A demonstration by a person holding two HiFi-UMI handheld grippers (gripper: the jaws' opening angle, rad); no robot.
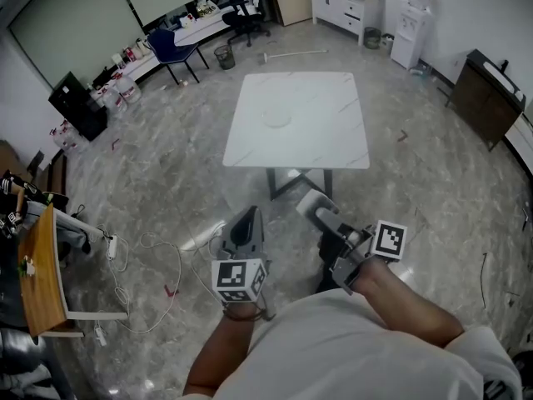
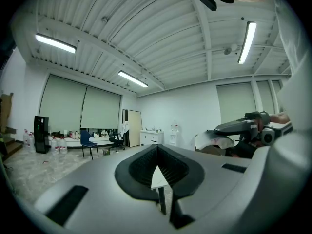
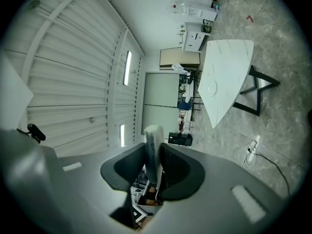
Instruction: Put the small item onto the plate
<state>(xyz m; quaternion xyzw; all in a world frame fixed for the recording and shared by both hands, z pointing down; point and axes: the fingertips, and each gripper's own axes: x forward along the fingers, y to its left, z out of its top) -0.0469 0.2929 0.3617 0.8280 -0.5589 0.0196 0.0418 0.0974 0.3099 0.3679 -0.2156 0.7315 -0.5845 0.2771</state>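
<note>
A white square table (image 1: 333, 144) stands ahead on the marble floor, with a pale round plate (image 1: 277, 117) near its middle. The plate (image 3: 212, 88) also shows in the right gripper view. Both grippers are held well short of the table. My right gripper (image 1: 323, 212) is shut on a small whitish item (image 1: 310, 201). That item (image 3: 153, 150) stands edge-on between the jaws of the right gripper (image 3: 157, 182). The left gripper view shows the same item (image 2: 213, 141) from the side. My left gripper (image 1: 247, 217) is shut with nothing in it, and its jaws (image 2: 163, 206) meet along a thin seam.
A blue chair (image 1: 173, 50), a black office chair (image 1: 246, 22) and a bin (image 1: 223, 55) stand beyond the table. At the back is a white cabinet (image 1: 346, 5), at the right a dark sideboard (image 1: 487, 94). Cables (image 1: 150, 252) lie on the floor by a wooden seat (image 1: 42, 273).
</note>
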